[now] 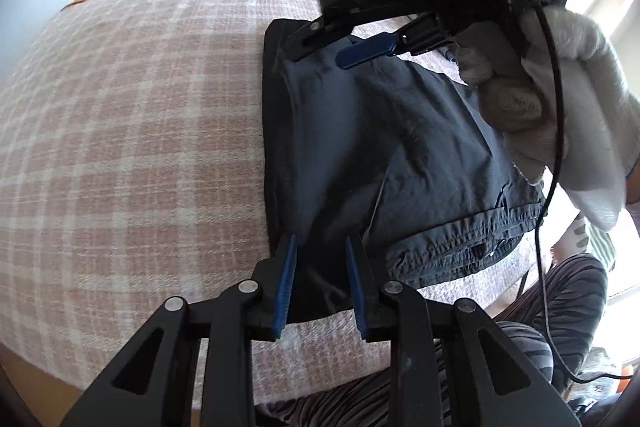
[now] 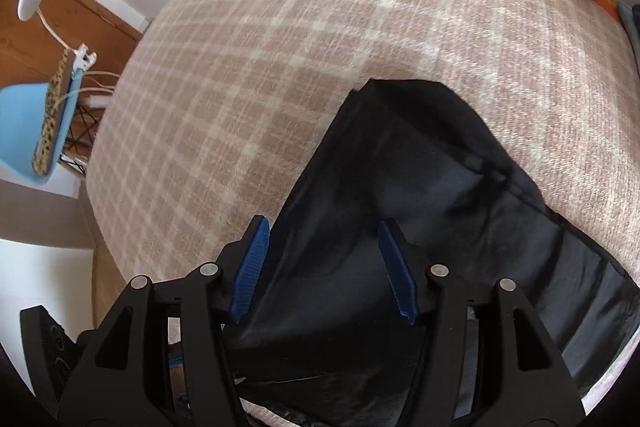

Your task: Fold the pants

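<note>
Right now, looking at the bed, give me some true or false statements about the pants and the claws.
1. The pants are dark. True.
2. They lie on a plaid blanket. True.
3. The pants hang from a hanger. False: they lie folded on the blanket.
4. The right claw is clamped shut. False: its pads stand apart above the cloth.
5. The hand holding the right claw wears a light glove. True.

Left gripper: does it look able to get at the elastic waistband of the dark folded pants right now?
Probably yes. The left gripper hangs over the near edge of the dark folded pants, jaws apart, and the gathered waistband lies just to its side, uncovered. The right gripper and gloved hand sit at the far end, clear.
</note>
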